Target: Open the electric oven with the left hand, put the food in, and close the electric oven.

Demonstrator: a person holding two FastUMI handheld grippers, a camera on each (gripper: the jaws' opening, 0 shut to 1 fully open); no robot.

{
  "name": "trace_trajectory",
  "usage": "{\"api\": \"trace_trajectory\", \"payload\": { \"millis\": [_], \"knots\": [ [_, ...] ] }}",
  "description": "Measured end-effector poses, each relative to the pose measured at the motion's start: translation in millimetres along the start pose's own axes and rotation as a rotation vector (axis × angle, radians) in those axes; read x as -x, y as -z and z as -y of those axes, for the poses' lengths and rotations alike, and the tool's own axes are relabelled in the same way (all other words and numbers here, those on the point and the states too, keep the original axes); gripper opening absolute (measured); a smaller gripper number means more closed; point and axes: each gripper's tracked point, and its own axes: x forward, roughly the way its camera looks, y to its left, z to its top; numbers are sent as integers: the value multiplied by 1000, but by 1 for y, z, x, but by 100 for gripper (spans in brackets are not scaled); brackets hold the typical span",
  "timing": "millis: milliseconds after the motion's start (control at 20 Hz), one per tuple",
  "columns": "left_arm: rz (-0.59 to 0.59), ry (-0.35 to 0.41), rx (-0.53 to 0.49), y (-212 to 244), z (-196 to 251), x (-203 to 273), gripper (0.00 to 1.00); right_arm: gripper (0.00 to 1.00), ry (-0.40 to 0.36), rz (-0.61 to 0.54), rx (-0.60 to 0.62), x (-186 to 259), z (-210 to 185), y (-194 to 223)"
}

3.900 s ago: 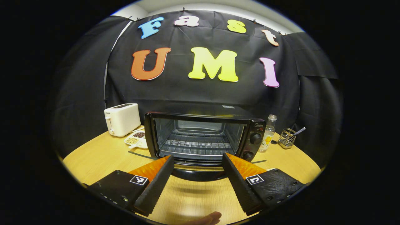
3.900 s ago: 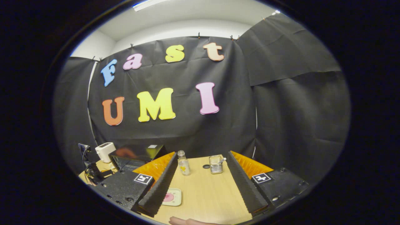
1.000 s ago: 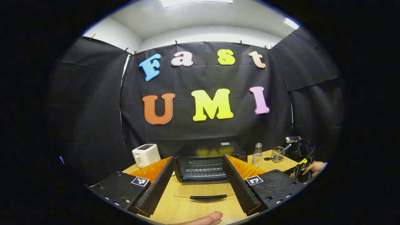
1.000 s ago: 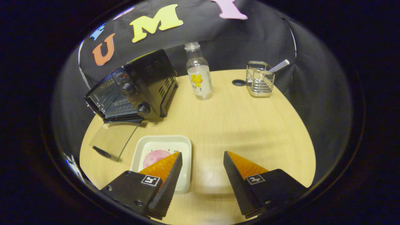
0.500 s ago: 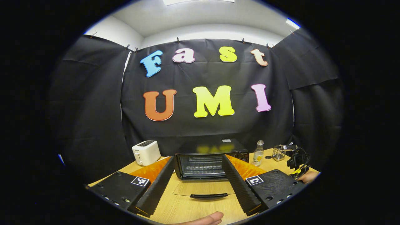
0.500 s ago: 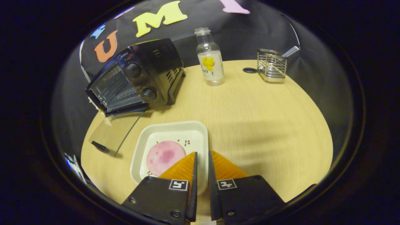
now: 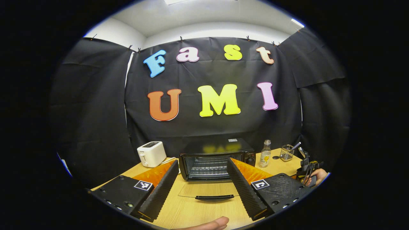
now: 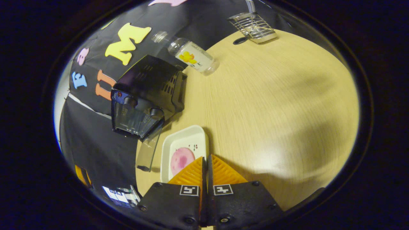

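The black electric oven stands at the back of the wooden table, its glass door folded down flat with the handle toward me. My left gripper hangs open well in front of it, holding nothing. In the right gripper view the oven is seen from its knob side, with the door down. A white square plate carrying a pink round of food lies beside that door. My right gripper is shut on the plate's right rim. The view is tilted.
A white toaster stands left of the oven. To its right are a clear bottle and a wire holder, also seen as the bottle and the holder. A hand with the other gripper shows at the far right.
The left gripper backed away from the open oven. The right gripper came down to the plate, shut on its right rim, and its view has now rolled sideways.
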Motion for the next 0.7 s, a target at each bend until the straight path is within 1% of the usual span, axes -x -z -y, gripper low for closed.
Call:
{"api": "trace_trajectory", "payload": {
  "millis": [100,150,250,300,350,400,450,500,700],
  "knots": [
    [-1,-10,-4,-1,-1,2,96,4,-13,0,-7,2,0,0],
    [-1,-15,-5,-1,-2,4,96,0,-11,6,-8,4,0,-3],
    [1,-9,-7,0,0,8,96,0,-7,26,-3,9,-2,-6],
    [-1,-7,-9,0,0,9,96,4,-3,35,0,12,-4,-8],
    [-2,-4,-11,0,0,11,96,4,-2,49,1,17,-5,-10],
    [0,-3,-13,0,-1,11,96,0,-5,59,2,22,-7,-13],
    [-2,-1,-12,1,-3,13,96,4,-12,73,5,29,-9,-17],
    [-2,2,-8,2,-4,14,96,0,-19,88,7,37,-15,-22],
    [8,12,4,2,-16,21,96,0,-42,152,38,69,-42,-29]
  ]
}}
